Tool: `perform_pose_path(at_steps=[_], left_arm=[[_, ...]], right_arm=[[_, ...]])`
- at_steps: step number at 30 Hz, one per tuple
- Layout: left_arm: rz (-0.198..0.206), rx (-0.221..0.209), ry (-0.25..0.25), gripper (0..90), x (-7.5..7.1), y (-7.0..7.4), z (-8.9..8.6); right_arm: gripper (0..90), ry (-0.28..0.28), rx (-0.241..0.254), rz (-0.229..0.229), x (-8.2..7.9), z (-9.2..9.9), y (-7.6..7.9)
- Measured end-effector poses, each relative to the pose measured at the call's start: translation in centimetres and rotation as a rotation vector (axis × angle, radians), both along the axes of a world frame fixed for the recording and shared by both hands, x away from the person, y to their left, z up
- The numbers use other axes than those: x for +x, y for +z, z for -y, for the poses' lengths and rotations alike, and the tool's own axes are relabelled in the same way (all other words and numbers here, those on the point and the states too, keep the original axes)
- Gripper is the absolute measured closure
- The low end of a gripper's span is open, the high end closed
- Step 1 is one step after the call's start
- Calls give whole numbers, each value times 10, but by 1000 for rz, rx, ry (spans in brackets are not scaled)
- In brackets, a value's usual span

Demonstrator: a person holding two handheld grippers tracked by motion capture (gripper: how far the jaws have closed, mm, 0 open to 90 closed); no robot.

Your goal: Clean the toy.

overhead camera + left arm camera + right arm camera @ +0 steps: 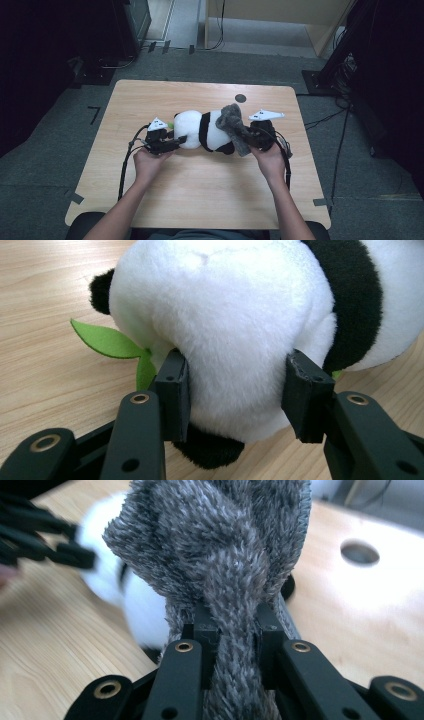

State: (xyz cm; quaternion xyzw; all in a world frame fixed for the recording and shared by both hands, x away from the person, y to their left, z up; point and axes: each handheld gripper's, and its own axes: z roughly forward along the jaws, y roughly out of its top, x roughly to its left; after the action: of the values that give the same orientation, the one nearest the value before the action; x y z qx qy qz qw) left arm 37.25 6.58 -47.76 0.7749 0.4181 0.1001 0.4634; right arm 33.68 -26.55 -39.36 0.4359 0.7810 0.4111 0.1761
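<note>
A black-and-white panda plush (202,129) lies on its side in the middle of the wooden table (200,190). My left gripper (176,141) is shut on the panda's white head (225,330); both pads (172,390) press into the fur. A green felt leaf (107,342) sticks out beside the head. My right gripper (254,136) is shut on a bunched grey fuzzy cloth (234,127), which drapes over the panda's rear end. In the right gripper view the grey cloth (225,565) rises between the two jaws and hides most of the panda behind it.
A round hole (240,98) sits in the table's far right part. Cables trail from both grippers toward the person's forearms. Dark equipment and stands surround the table on the carpeted floor.
</note>
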Motion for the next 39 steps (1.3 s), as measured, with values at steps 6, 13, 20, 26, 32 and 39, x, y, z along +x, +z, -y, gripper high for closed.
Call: perform_pose_path(at_steps=[6,13,20,26,32,39], left_arm=[[10,3,5,520,-1,1,1],[12,7,3,520,-2,1,1],[15,13,7,519,-2,2,1],[15,12,6,520,-2,1,2],[3,4,3,527,-1,2,1],[-2,3,-1,531,0,2,1]], right_arm=[[789,86,-34,23,13,-50,19],[788,155,-64,-17,42,-112,10],[787,188,-75,-67,56,-150,-11],[786,191,-72,-72,57,-144,-18],[786,167,-84,-68,52,-122,-18],[787,128,-97,-61,41,-92,-10]])
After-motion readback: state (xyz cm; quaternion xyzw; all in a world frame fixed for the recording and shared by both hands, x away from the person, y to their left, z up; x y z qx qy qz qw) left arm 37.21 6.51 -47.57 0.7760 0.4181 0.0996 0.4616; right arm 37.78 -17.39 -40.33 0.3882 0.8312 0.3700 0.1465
